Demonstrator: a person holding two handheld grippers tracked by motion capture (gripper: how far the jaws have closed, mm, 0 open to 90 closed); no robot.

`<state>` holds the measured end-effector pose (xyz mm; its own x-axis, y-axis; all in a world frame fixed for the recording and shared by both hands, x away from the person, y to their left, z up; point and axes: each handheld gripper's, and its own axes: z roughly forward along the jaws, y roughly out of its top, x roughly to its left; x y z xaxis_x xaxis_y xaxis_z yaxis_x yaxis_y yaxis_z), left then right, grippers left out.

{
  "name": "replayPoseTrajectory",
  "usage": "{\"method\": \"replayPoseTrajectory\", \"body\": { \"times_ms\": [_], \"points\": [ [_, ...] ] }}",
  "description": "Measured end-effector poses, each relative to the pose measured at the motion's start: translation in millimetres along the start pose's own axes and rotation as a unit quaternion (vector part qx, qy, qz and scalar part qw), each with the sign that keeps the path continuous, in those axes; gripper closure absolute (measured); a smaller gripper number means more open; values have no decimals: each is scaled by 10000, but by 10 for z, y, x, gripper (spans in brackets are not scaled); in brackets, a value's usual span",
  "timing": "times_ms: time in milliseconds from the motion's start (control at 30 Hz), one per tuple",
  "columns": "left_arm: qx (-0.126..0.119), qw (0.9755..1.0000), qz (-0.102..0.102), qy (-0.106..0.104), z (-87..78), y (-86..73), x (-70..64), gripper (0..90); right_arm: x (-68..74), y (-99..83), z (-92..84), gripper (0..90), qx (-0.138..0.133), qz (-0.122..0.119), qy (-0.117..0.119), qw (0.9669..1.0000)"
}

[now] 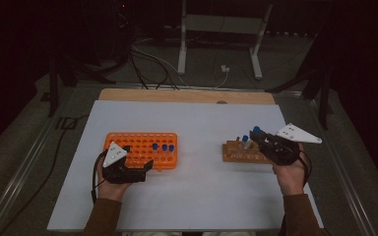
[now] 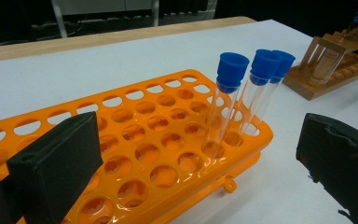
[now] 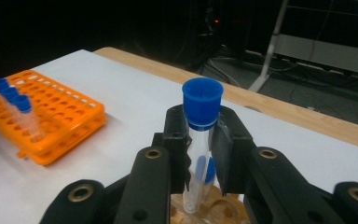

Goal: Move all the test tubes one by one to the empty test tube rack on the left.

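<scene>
On my left, the left tongs (image 1: pixel 145 166) sit low at the near edge of the orange rack (image 1: pixel 142 147), jaws spread wide with nothing between them. In the left gripper view one jaw lies over the rack's near-left holes and the other stands off past its right end, above the white counter (image 1: pixel 197 196). The rack rests flat on the counter, and three blue-capped tubes (image 2: pixel 242 98) stand upright in holes at its right end, close together, the rest of the holes empty as far as I see.

Moving right, bare counter separates the rack from the wooden rack (image 1: pixel 241 152), which lies well apart from the orange one. One capped tube (image 1: pixel 245 141) stands in it.

At the right, the right tongs (image 3: pixel 200 149) are clamped on a clear tube with a blue cap (image 3: pixel 202 105), gripping it just below the cap and holding it upright. Its lower end hangs over the wooden rack; I cannot tell whether it touches.
</scene>
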<state>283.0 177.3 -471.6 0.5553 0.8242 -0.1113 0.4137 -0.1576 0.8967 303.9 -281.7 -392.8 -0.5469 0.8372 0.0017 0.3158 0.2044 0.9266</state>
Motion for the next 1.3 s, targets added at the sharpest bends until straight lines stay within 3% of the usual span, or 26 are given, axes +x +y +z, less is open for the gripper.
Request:
{"method": "replayPoseTrajectory", "body": {
  "times_ms": [600,1300],
  "points": [
    [-58,10000,45,-9,-15,18,-14,6,308,45,200,770,-39,-70,486,9988],
    [-155,9997,195,-26,-33,83,-91,6,546,95,396,770,-109,1,911,9958]
  ]
}}
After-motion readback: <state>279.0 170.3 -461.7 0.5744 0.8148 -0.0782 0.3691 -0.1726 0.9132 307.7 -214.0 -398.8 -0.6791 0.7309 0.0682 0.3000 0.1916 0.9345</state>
